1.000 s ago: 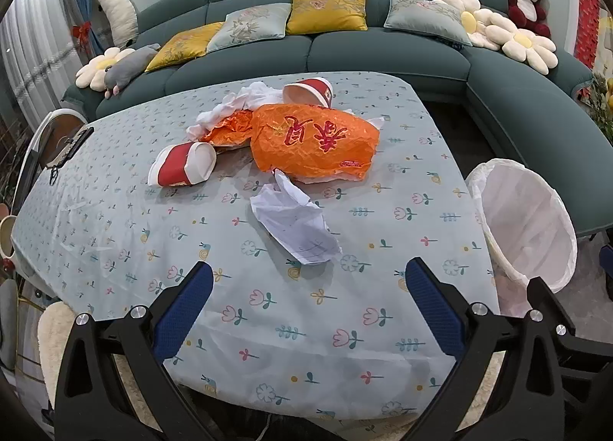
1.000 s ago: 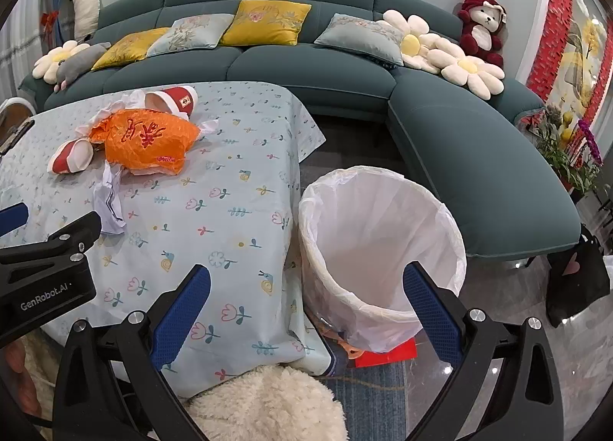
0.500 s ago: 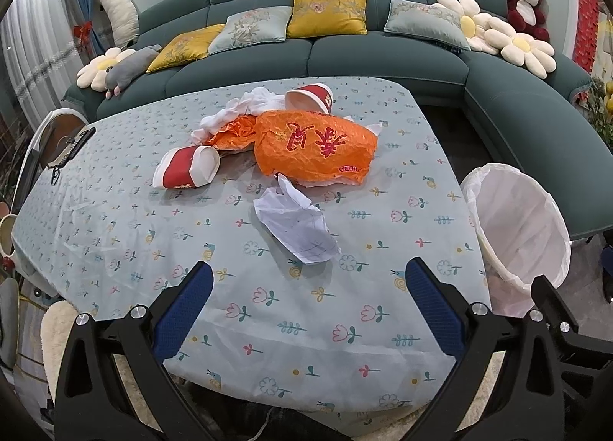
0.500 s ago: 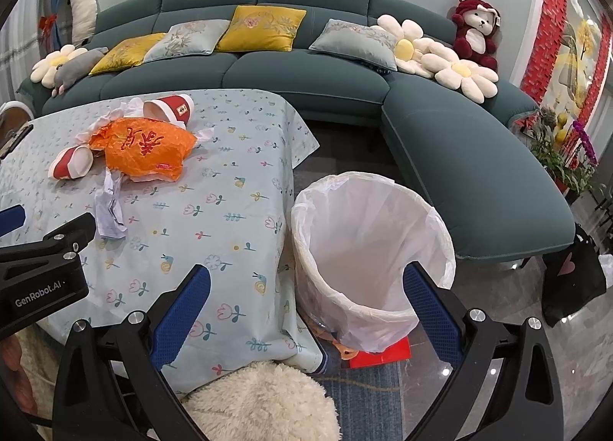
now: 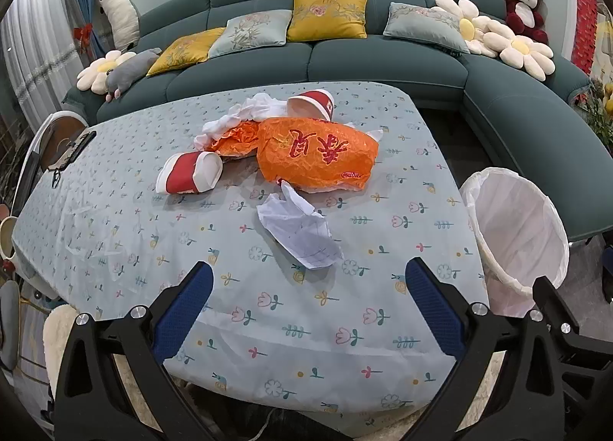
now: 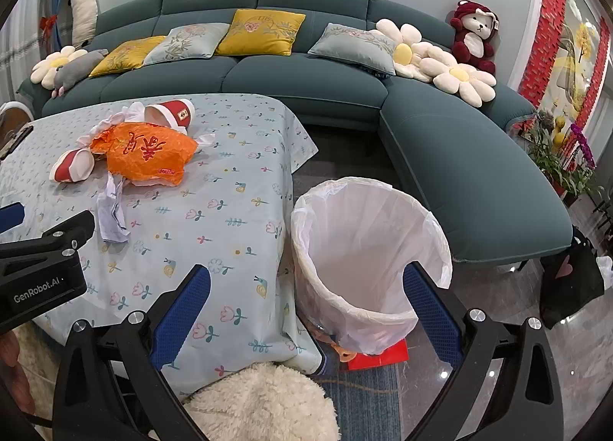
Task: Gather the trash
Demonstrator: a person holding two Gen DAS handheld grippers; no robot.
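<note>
On the table I've got paper just past my left gripper, both grippers spread wide, right gripper near the bin.

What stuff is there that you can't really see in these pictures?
- White crumpled material: left wrist view, mostly behind the orange bag.
- Bin bottom: right wrist view, hidden by its own liner and front wall.
- Red thing under the bin: right wrist view, mostly covered.

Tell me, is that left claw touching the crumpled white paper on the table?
Apart. In the left wrist view the left gripper is open, and patterned tablecloth shows between its blue fingertips and the crumpled paper.
</note>
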